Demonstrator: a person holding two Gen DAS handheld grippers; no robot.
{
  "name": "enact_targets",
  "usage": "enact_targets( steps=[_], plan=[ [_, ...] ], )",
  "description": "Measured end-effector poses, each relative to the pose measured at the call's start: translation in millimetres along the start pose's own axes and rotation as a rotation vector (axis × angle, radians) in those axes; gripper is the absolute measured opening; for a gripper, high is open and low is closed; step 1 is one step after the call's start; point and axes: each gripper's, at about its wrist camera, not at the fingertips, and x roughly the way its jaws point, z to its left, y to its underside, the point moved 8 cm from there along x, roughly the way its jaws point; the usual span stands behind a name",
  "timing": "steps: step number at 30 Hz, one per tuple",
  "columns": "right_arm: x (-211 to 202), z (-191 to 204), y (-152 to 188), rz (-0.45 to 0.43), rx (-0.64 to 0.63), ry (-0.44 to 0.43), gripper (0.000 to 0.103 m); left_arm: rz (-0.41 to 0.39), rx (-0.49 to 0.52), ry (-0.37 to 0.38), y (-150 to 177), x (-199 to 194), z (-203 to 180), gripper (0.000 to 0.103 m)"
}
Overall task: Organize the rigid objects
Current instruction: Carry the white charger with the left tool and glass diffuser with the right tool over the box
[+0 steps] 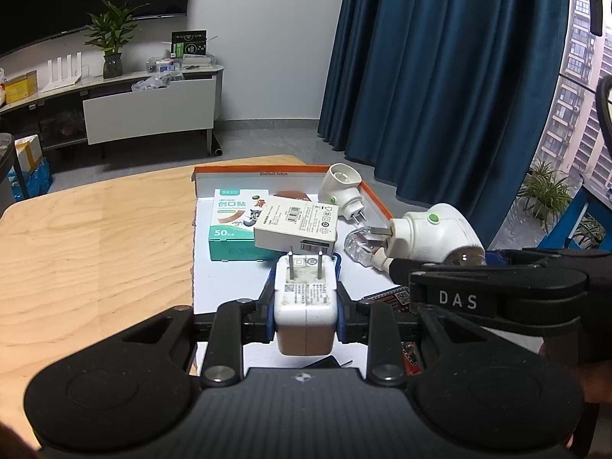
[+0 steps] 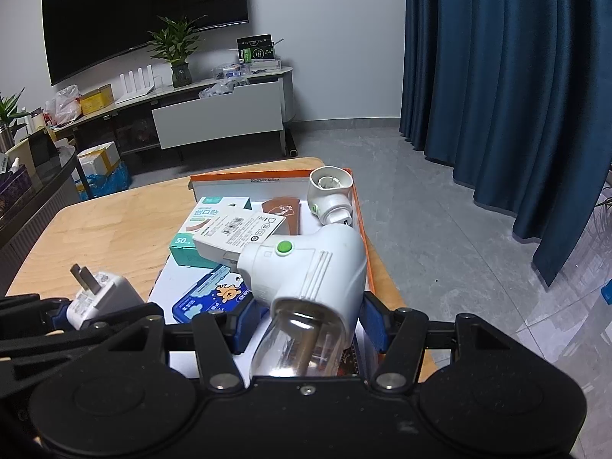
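right gripper (image 1: 394, 267): "DAS" | teal box (image 1: 233, 225): "创口贴", "50" | tray rim (image 1: 273, 170): "33x23x12.5x5cm"

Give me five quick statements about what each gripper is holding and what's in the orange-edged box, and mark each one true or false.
1. The left gripper is shut on a white plug adapter whose prongs point away from the camera. True.
2. The right gripper holds nothing. False: its jaws clamp a white plug-in device with a green button and a clear bottle.
3. A second white plug-in device lies in the orange-edged box. True.
4. The teal bandage box lies on the bare wooden table. False: it is inside the box.
5. A white barcoded carton rests partly on the teal bandage box. True.
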Motion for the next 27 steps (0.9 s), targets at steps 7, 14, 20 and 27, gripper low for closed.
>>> enact_targets(
  steps=[7,14,20,27],
  plan=[
    [4.3,-2.7,-4.4,0.001,0.001,0.001,0.069,0.008,0.007,0.006,-1.2,4.7,-2.7,0.03],
    [15.0,-3.4,-6.3,0.02,-0.006,-0.002,0.069,0.019,0.009,0.016,1.2,10.2,-4.2,0.03],
    [24.1,-2.9,-7.8,0.037,-0.014,-0.01,0.069,0.032,0.007,0.021,2.8,15.4,-5.1,0.03],
    [33.2,-2.5,-8.9,0.053,-0.023,-0.005,0.069,0.039,0.009,0.028,2.0,20.5,-8.6,0.03]
  ],
)
